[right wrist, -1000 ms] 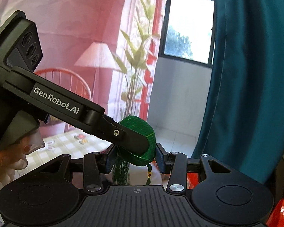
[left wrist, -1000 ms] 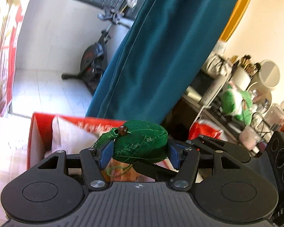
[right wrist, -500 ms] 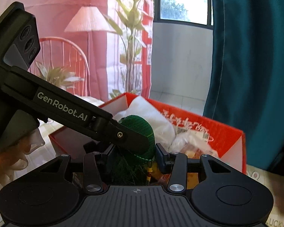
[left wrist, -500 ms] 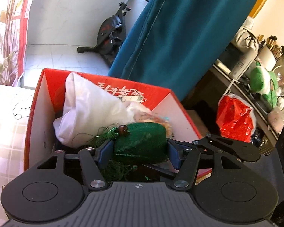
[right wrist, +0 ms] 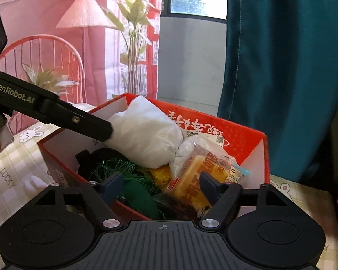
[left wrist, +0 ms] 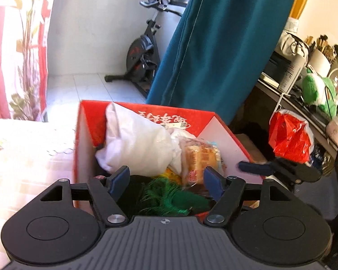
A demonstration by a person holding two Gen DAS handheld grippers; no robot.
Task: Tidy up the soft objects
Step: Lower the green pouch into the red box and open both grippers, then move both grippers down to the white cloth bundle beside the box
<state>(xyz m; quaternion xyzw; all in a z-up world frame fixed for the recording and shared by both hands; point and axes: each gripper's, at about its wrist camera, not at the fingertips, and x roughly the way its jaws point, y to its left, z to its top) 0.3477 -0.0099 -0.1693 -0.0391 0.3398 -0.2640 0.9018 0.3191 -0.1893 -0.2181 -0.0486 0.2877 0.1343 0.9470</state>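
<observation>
A red cardboard box (left wrist: 85,126) (right wrist: 243,126) stands on the table. It holds a white cloth pouch (left wrist: 137,144) (right wrist: 146,135), a yellow snack packet (left wrist: 198,157) (right wrist: 205,171) and a green tasselled sachet (left wrist: 182,202) (right wrist: 139,198). The sachet lies loose at the box's near end. My left gripper (left wrist: 165,180) hovers just above it, jaws opening, pads clear of it. My right gripper (right wrist: 160,185) is also opening over the sachet and the snack packet, touching neither. One left finger (right wrist: 78,121) crosses the right wrist view.
A teal curtain (left wrist: 214,45) hangs behind the box, with an exercise bike (left wrist: 144,58) beyond. A red plastic bag (left wrist: 288,135) and a cluttered shelf with a green plush (left wrist: 317,92) stand to the right. The table has a checked cloth (right wrist: 11,180); a red chair (right wrist: 40,51) stands behind.
Both grippers came down over the red box and opened. The green sachet they both held has dropped into the box.
</observation>
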